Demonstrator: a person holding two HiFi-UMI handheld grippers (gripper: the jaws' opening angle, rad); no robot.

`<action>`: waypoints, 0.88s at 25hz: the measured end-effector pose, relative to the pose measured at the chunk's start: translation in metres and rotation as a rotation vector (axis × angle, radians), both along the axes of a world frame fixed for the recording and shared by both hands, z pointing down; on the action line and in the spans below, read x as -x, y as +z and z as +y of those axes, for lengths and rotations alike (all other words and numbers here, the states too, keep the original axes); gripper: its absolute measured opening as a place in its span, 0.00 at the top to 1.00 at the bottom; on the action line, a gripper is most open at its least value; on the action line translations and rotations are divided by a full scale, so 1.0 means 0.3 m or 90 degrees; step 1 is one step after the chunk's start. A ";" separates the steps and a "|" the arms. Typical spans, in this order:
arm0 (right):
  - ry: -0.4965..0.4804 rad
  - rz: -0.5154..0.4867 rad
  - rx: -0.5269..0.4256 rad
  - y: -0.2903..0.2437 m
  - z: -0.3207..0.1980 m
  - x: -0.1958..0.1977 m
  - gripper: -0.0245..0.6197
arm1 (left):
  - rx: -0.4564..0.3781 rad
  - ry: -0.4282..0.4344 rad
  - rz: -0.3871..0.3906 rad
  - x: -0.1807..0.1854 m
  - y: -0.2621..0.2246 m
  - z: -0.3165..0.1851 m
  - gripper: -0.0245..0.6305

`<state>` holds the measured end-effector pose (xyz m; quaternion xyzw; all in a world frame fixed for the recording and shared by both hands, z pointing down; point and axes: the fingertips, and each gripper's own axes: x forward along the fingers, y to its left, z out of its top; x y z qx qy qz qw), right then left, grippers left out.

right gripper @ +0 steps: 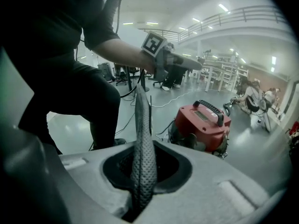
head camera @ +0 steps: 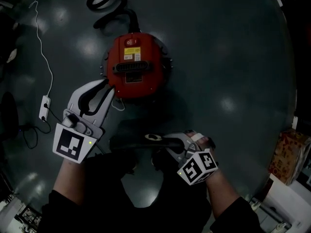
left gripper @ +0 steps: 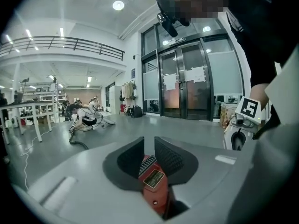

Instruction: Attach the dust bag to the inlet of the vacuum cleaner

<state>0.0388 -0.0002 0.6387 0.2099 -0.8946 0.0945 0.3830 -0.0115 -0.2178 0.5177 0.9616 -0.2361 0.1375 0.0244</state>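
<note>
Dark grey polished floor point(head camera: 228, 57) fills the head view, and the red vacuum cleaner point(head camera: 133, 67) is seen standing on it, with its black hose point(head camera: 109, 6) coiled behind it. A white power strip point(head camera: 44, 107) with its thin cable point(head camera: 43, 47) is laid on the floor well to the left of the machine.

The left tool point(head camera: 108, 87) is held just beside the near left edge of the vacuum cleaner. Its jaws are set a narrow way apart and nothing is gripped by them. In the left gripper view the red body with its label point(left gripper: 154, 178) is seen through the gap. Whether the tips touch the casing cannot be told.

The right tool point(head camera: 161, 141) is held nearer the person, apart from the machine, and its jaws are closed on the dust bag point(head camera: 133, 143), which is seen as a dark flat shape stretched out to the left of that tool. In the right gripper view the bag is seen edge-on as a dotted grey strip rising from between the jaws, and the vacuum cleaner is seen beyond it to the right, its black handle point(right gripper: 210, 108) on top. The dust bag is apart from the vacuum cleaner.

A large hall with glass doors point(left gripper: 184, 85) and a railed gallery point(left gripper: 65, 43) is shown in the left gripper view.
</note>
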 end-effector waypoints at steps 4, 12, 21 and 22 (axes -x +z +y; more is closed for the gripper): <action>-0.005 -0.004 0.004 0.049 -0.020 -0.011 0.92 | -0.015 0.007 0.002 -0.015 0.051 -0.029 0.84; -0.035 -0.028 0.021 0.126 -0.036 -0.022 0.92 | -0.065 0.046 0.005 -0.036 0.139 -0.072 0.80; -0.079 -0.045 0.022 0.210 -0.054 -0.022 0.92 | -0.118 0.143 0.008 -0.089 0.235 -0.093 0.70; -0.088 -0.039 0.018 0.222 -0.055 -0.023 0.92 | -0.125 0.154 0.011 -0.096 0.240 -0.092 0.70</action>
